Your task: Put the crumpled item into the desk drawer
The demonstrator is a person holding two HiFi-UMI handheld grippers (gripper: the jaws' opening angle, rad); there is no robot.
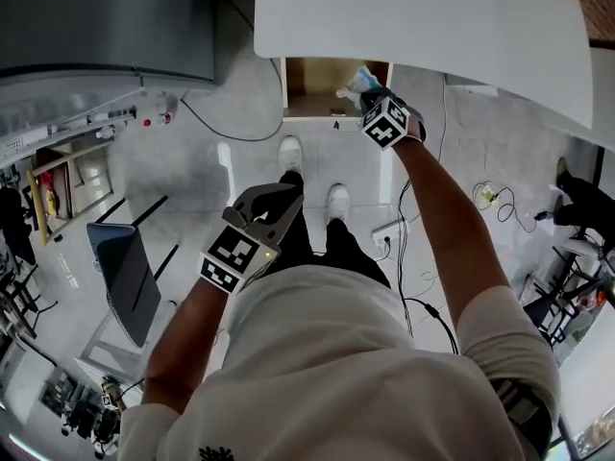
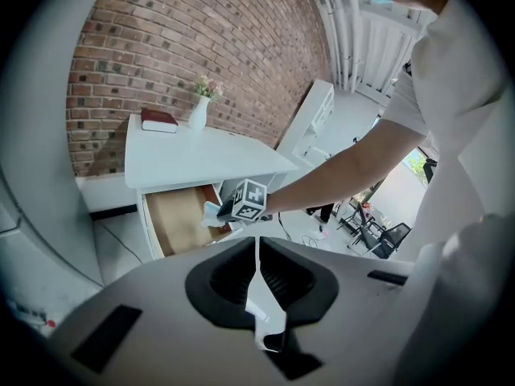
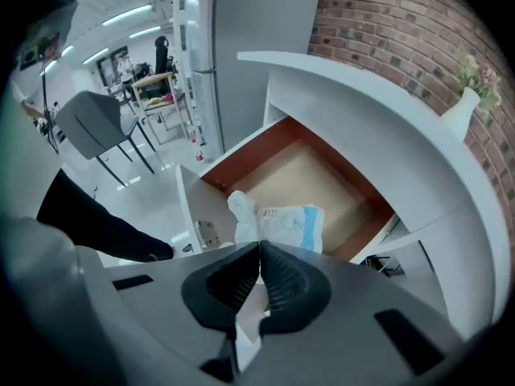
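Note:
The crumpled white and blue item is pinched in my right gripper, which is shut on it over the front edge of the open desk drawer. In the head view the same item sticks out beyond the right gripper above the drawer. The left gripper view shows the item over the drawer too. My left gripper hangs shut and holds nothing, near my waist, well back from the desk.
The white desk top carries a vase and a red book. A brick wall is behind. A grey chair stands at the left. Cables lie on the floor at the right.

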